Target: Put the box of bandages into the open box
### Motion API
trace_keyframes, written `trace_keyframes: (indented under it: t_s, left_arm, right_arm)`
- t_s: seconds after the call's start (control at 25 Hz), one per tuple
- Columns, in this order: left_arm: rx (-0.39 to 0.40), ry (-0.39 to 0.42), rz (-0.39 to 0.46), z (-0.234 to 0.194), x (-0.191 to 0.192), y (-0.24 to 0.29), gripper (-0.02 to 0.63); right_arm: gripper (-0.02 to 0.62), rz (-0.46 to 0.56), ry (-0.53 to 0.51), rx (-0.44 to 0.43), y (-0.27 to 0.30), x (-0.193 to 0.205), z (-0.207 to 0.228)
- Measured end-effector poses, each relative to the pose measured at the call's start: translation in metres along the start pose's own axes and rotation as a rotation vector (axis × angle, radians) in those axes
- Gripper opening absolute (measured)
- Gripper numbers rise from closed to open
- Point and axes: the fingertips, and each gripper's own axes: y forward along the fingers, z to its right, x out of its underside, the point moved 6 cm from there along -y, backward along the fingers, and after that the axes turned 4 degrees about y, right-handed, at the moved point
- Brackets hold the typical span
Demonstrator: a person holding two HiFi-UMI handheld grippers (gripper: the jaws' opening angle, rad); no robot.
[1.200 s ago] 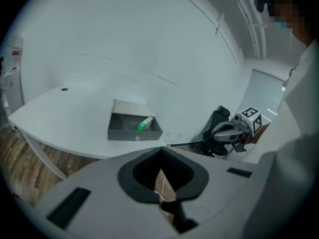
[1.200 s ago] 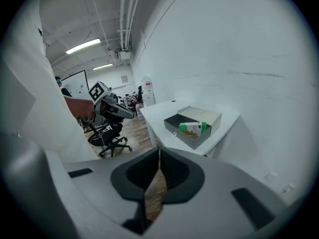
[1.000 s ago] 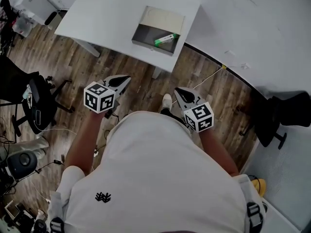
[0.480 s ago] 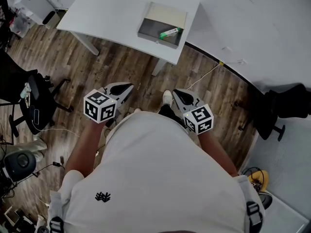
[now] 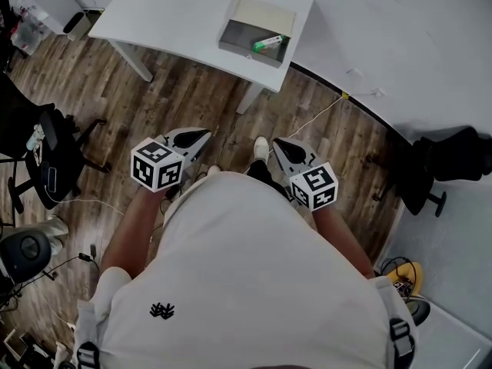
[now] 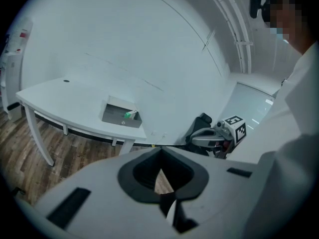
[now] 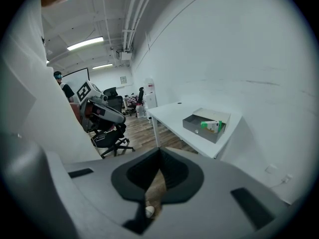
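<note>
The green-and-white box of bandages (image 5: 267, 44) lies inside the open grey box (image 5: 247, 53), which stands near the corner of the white table (image 5: 177, 14). Both show small in the left gripper view, the bandage box (image 6: 130, 114) in the open box (image 6: 117, 118), and in the right gripper view, the bandage box (image 7: 212, 125) in the open box (image 7: 197, 125). My left gripper (image 5: 201, 135) and right gripper (image 5: 278, 142) hang close to my body over the wooden floor, far from the table. Both are shut and hold nothing.
A black office chair (image 5: 46, 156) stands at the left, another (image 5: 446, 167) at the right by the white wall. A thin cable (image 5: 323, 121) crosses the floor below the table. A yellow object (image 5: 401, 277) lies at the lower right.
The table and the box have slid a little up the head view. Both grippers keep their place near my body, shut as before.
</note>
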Motion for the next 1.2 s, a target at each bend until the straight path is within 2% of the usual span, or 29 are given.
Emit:
trace_keyframes:
  t_s: [0.64,1.2]
  left_arm:
    - [0.026,0.009,-0.02,0.004,0.012,0.003,0.006]
    - [0.002,-0.014,-0.007,-0.007,0.014,-0.003,0.006]
  right_arm:
    - [0.006,-0.002,-0.015,0.025,-0.007,0.008,-0.009]
    - [0.006,-0.021,-0.041,0.003,0.007,0.001,-0.008]
